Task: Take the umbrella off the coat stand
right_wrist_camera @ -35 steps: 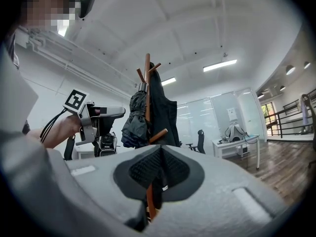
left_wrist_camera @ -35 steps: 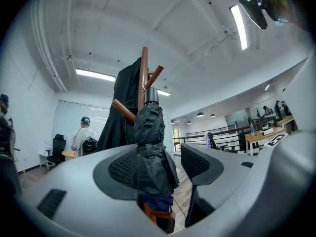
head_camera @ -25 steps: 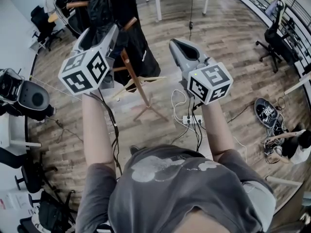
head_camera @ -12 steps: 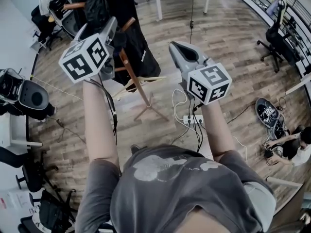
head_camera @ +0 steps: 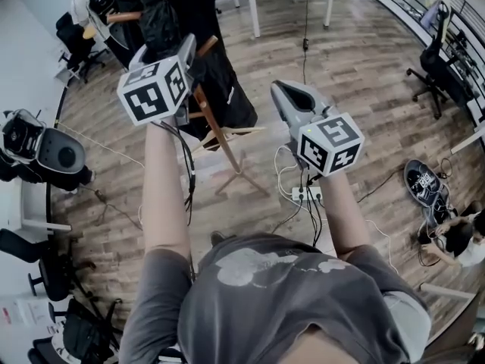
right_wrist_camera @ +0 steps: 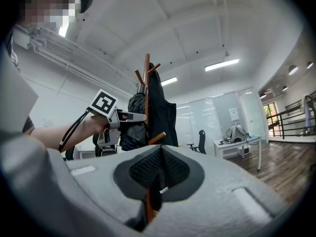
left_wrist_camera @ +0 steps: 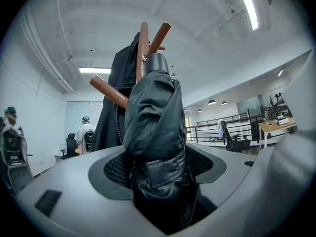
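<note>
A folded black umbrella (head_camera: 159, 25) hangs on the wooden coat stand (head_camera: 220, 139), beside a black coat (head_camera: 220, 82). My left gripper (head_camera: 161, 48) reaches level into it. In the left gripper view the umbrella (left_wrist_camera: 153, 132) fills the gap between the wide jaws of the left gripper (left_wrist_camera: 160, 167), which have just been closing a little; I see no squeeze in the fabric. The stand's pegs (left_wrist_camera: 143, 38) rise behind it. My right gripper (head_camera: 292, 97) is held to the right of the stand, shut and empty. In its own view the right gripper (right_wrist_camera: 159, 169) faces the stand (right_wrist_camera: 146, 83) and the left gripper (right_wrist_camera: 133, 116).
A power strip (head_camera: 305, 194) with loose cables lies on the wooden floor by the stand's feet. A black machine (head_camera: 38, 150) stands at the left, office chairs (head_camera: 428, 74) and shoes (head_camera: 424, 180) at the right. A seated person (head_camera: 91, 6) is behind the stand.
My left gripper has moved forward along the stand, and its jaws now sit around the umbrella. The right gripper has hardly shifted.
</note>
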